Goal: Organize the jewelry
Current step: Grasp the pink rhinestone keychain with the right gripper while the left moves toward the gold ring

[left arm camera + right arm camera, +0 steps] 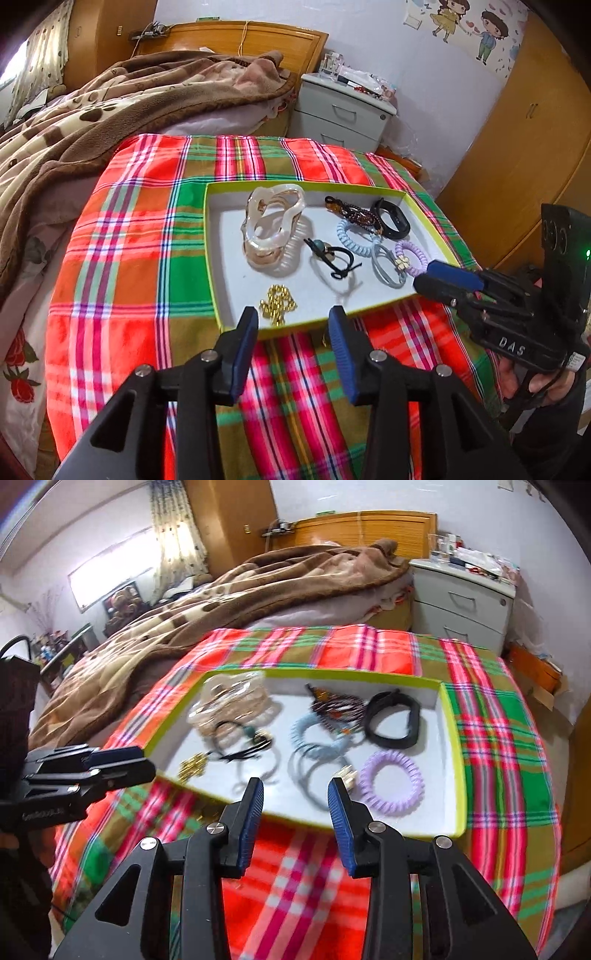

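A plaid tablecloth (122, 229) is spread over the work surface, and the shallow tray (212, 236) with its yellow-green rim is set in the middle of it. All the jewelry seen is lying inside the tray; nothing is seen loose on the cloth.

Contents, largest first: a pearly claw clip (271, 225) at the far left, resting against a clear coil tie; a black band (393, 716) at the far right; a pale blue coil tie (317, 734) mid-tray; a lilac coil tie (391, 781) at the near right; a grey loop with a gold charm (345, 775) beside it; a black cord with a teal bead (332, 254); a small heap of gold beads (277, 301) at the near left rim.

The left gripper (291, 325) is held above the near rim, pitched steeply down, jaws spread, nothing between them. The gold beads lie just beyond and slightly left of its gap.

The right gripper (295, 797) is posed likewise, jaws spread and empty. The gold charm sits just beyond its right finger (341, 812); the lilac tie lies further right.

Judged: each hand is nearer its own side's items. The beads are left-hand work, the lilac tie right-hand. The coil ties lie flat, so a rim pinch from above is called for.
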